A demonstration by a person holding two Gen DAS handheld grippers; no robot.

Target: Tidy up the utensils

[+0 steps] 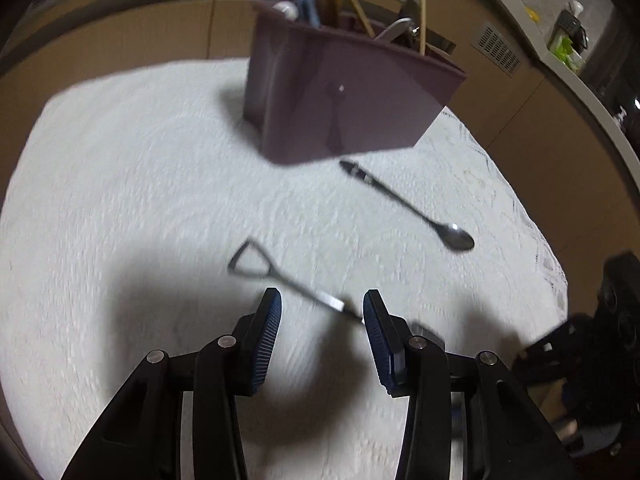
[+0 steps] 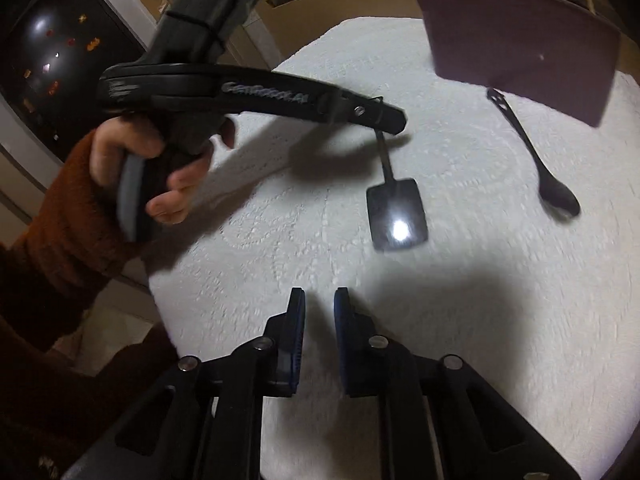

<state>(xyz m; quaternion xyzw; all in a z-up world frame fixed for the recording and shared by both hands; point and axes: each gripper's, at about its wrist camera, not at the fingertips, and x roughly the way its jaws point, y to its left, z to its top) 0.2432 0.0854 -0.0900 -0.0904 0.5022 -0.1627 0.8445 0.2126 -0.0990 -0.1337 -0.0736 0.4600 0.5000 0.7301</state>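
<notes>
Shovel spoon (image 1: 296, 284): flat on the white cloth (image 1: 140, 200), handle between the spread jaws of the left gripper (image 1: 322, 312), not pinched; bowl nearest the right gripper (image 2: 319, 308).
Long spoon (image 1: 408, 204): on the cloth, near the caddy.
Caddy (image 1: 340, 96): purple, upright, utensils inside.
Right gripper: jaws nearly together, empty, above the cloth.
Left hand (image 2: 152, 168): gripping its handle.

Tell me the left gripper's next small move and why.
Probably lower the left gripper and close on the shovel-shaped metal spoon: its open jaws sit over the handle, which lies flat on the white tablecloth, outside the purple utensil caddy.
</notes>
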